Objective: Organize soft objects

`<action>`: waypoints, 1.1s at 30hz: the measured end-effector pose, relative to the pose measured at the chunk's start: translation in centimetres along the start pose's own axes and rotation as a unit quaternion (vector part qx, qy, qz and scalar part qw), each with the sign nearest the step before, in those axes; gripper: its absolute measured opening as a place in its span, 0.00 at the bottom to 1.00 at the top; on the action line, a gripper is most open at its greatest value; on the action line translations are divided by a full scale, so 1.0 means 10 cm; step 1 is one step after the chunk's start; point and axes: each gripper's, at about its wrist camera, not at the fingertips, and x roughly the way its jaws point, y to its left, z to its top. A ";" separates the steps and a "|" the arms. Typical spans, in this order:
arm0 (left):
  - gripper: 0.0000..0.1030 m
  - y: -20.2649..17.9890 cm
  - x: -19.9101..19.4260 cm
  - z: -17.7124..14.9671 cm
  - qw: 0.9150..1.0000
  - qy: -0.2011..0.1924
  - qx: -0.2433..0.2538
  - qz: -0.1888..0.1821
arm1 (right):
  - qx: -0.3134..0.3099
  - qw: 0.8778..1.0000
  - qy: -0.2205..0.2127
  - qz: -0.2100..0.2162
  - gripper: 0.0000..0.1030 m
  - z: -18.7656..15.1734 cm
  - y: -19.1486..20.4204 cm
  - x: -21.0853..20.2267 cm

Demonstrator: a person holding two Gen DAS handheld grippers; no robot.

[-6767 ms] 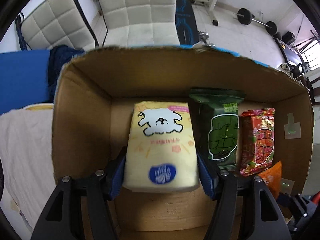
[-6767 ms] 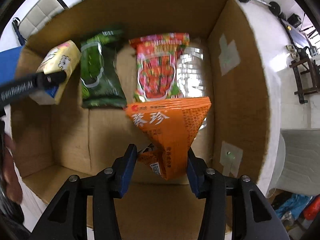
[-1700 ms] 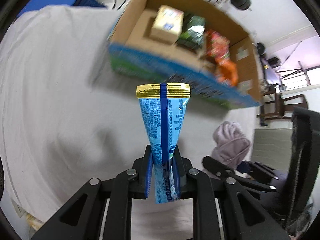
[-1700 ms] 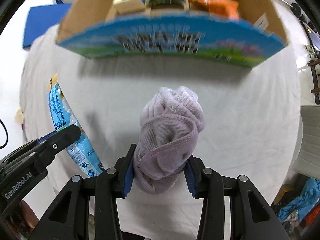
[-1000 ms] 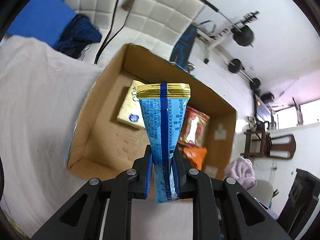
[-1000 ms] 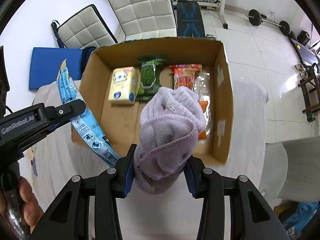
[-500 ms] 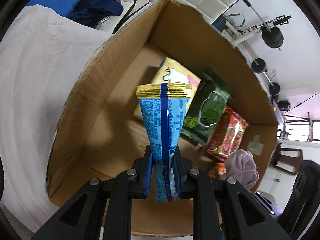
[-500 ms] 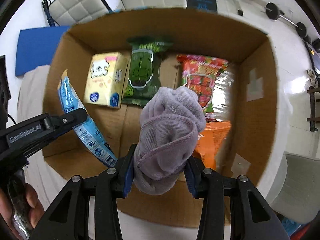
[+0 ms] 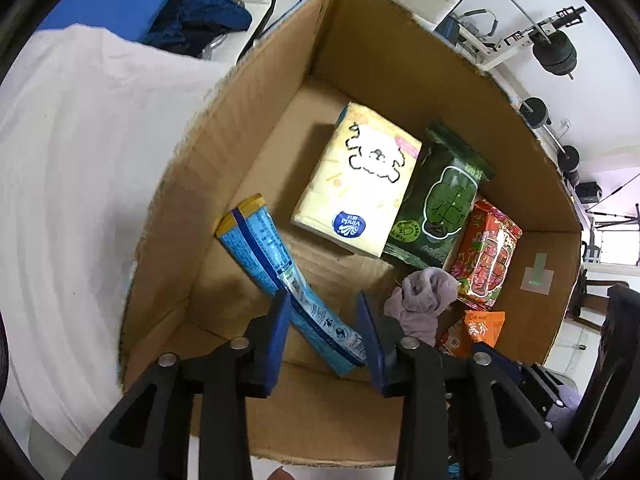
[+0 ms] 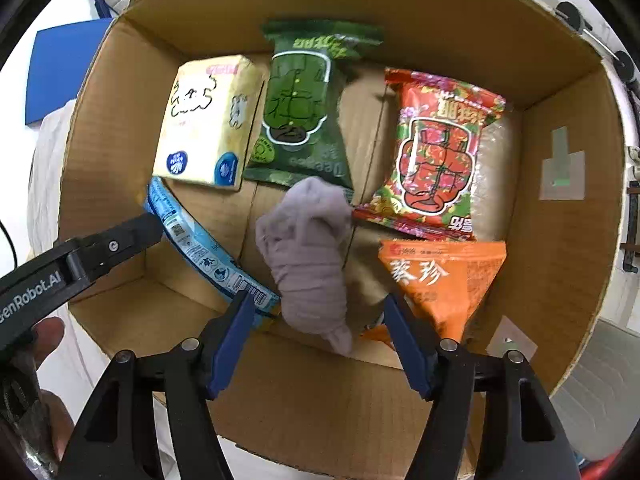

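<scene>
Cardboard box (image 10: 568, 240) — contents and risks, as I hold both tongs over it.

- Left tongs (image 9: 324, 332): jaws have just been opening; the blue snack packet (image 9: 280, 276) slants between them, its lower end against the right pad, its gold-edged top leaning on the box's left wall. Not gripped. Risk: lifting out carelessly, a pad snags the packet and drags it back up.
- Right tongs (image 10: 316, 336): jaws have just been opening, now well apart; the lilac sock bundle (image 10: 308, 248) lies loose between them on the box floor, its top end touching the green snack bag (image 10: 300, 120). Risk: the roll slackens and unfurls over its neighbours.
- Far row: yellow tissue pack (image 10: 208, 120), the green bag, red snack bag (image 10: 436, 152), undisturbed.
- Orange triangular packet (image 10: 440, 280): just beside my right pad — a sideways exit could knock it.
- Crowding: both tongs share the near end of the box; the left one's arm sits close beside mine, so a collision is possible on withdrawal.
</scene>
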 end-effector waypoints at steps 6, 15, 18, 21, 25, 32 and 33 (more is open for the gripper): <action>0.45 -0.14 -0.19 -0.08 0.997 -0.040 0.056 0.044 | 0.015 0.999 -0.026 -0.029 0.68 -0.10 -0.05 -0.17; 0.78 -0.27 -0.33 -0.28 0.980 -0.092 0.143 0.107 | 0.054 0.994 -0.068 -0.063 0.68 -0.37 -0.21 -0.39; 0.91 -0.26 -0.34 -0.31 0.977 -0.098 0.154 0.111 | 0.070 0.992 -0.081 -0.062 0.92 -0.43 -0.21 -0.41; 0.97 -0.26 -0.34 -0.34 0.974 -0.106 0.162 0.115 | 0.080 0.990 -0.096 -0.070 1.00 -0.49 -0.21 -0.46; 0.97 -0.28 -0.36 -0.39 0.971 -0.114 0.172 0.118 | 0.092 0.987 -0.107 -0.076 1.00 -0.55 -0.21 -0.48; 0.98 -0.34 -0.54 -0.49 0.966 -0.135 0.186 0.115 | 0.106 0.983 -0.125 -0.080 1.00 -0.66 -0.22 -0.62; 0.98 -0.36 -0.58 -0.51 0.965 -0.139 0.190 0.111 | 0.106 0.983 -0.128 -0.081 1.00 -0.67 -0.21 -0.64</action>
